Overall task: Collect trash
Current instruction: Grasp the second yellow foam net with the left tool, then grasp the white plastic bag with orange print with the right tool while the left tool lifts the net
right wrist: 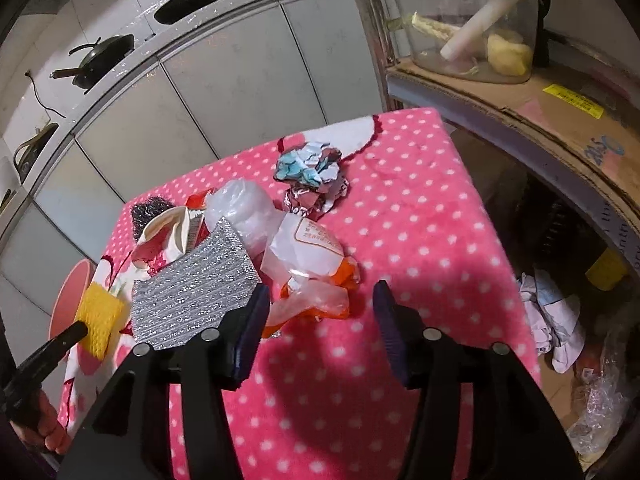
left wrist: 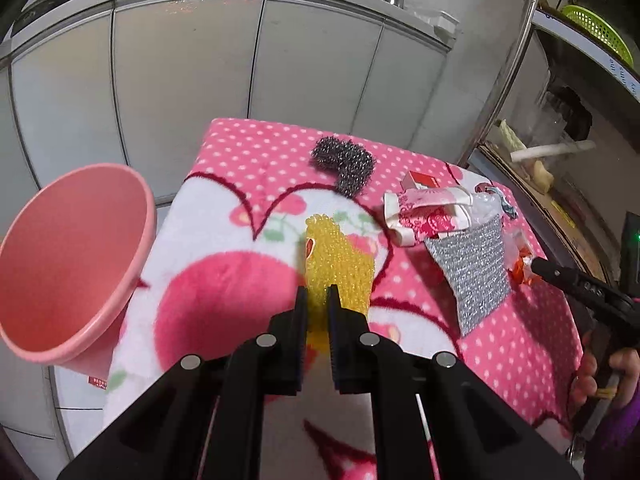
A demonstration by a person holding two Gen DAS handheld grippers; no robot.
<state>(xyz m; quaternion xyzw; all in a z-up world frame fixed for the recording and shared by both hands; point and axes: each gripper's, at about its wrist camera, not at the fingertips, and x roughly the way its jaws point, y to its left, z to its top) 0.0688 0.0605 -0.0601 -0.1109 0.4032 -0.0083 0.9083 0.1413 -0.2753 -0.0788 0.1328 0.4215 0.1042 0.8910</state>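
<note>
My left gripper [left wrist: 317, 294] is shut on a yellow foam net sleeve [left wrist: 338, 264], which hangs above the pink dotted blanket [left wrist: 500, 344]; the same yellow foam net sleeve [right wrist: 100, 320] shows at the left of the right wrist view. A pink bin [left wrist: 68, 272] stands to the left, beside the table. My right gripper [right wrist: 322, 304] stands open, just short of a clear and orange plastic wrapper [right wrist: 308, 268]. Beside the wrapper lie a silver scouring pad [right wrist: 188, 300], a clear bag [right wrist: 244, 212], a red and white carton [right wrist: 172, 232], a steel wool ball [left wrist: 344, 162] and crumpled paper [right wrist: 312, 172].
Grey cabinet doors [left wrist: 180, 80] stand behind the table. A metal rack [right wrist: 520, 92] at the right carries cardboard and a glass bowl [right wrist: 472, 24]. Crumpled paper and bags [right wrist: 556, 332] lie on the floor under the rack. Pans [right wrist: 104, 56] sit on the counter.
</note>
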